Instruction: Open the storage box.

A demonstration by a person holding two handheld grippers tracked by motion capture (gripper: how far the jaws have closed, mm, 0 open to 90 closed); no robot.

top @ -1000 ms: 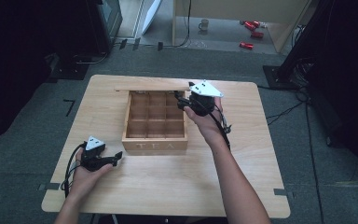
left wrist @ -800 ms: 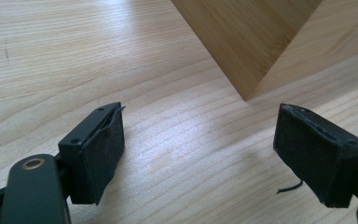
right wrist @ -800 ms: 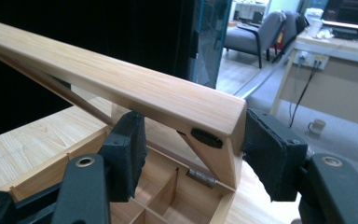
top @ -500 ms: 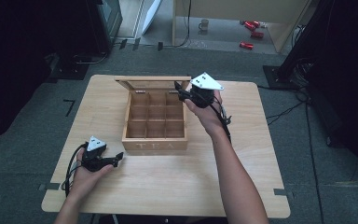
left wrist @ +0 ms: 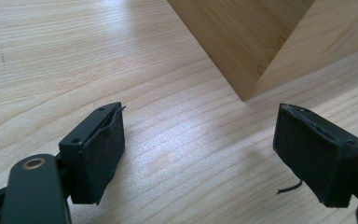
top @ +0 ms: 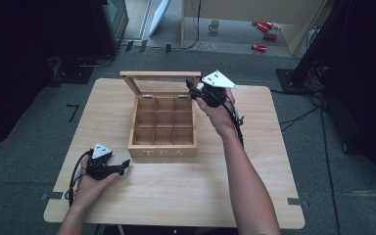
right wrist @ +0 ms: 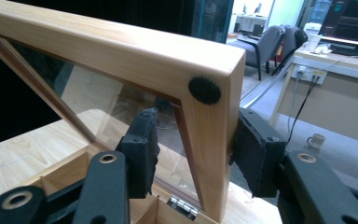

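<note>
Wooden tea box (top: 162,147) mid-table, its glass-paned lid (top: 159,77) raised nearly upright

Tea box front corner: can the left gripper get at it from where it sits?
Probably yes. The left gripper rests on the table with jaws open, aimed at the box corner, bare tabletop between. The right gripper is away at the lid.

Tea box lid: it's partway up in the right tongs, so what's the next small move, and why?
Probably swing the lid a little further back. The right tongs straddle its side rail, their jaws just closing, and it stands roughly upright over the tea box, not yet resting open.
</note>
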